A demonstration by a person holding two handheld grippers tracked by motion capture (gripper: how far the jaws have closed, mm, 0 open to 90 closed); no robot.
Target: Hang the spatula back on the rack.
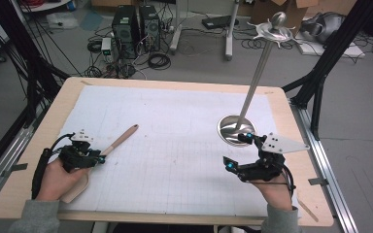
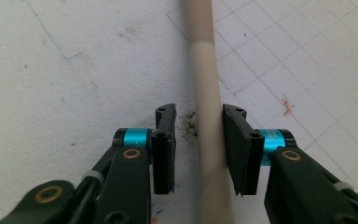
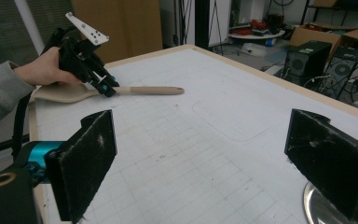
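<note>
A beige spatula (image 1: 121,138) lies on the white grid mat (image 1: 175,121), its handle pointing to the far right and its blade under the person's left hand. My left gripper (image 1: 98,158) straddles the handle (image 2: 205,93). One pad (image 2: 235,149) touches it, while a gap shows between the handle and the other pad (image 2: 164,149), so the jaws stand open around it. In the right gripper view the left gripper (image 3: 106,86) sits low over the spatula (image 3: 154,90). My right gripper (image 1: 237,151) stands wide open at the near right, and its jaws (image 3: 214,163) have nothing between them.
A metal stand rises from a round base (image 1: 235,130), just beyond the right gripper, with a tall thin pole (image 1: 257,77) and a hooked top (image 1: 274,29). The wooden table edge (image 1: 175,83) frames the mat. Computers, cables and boxes lie on the floor beyond.
</note>
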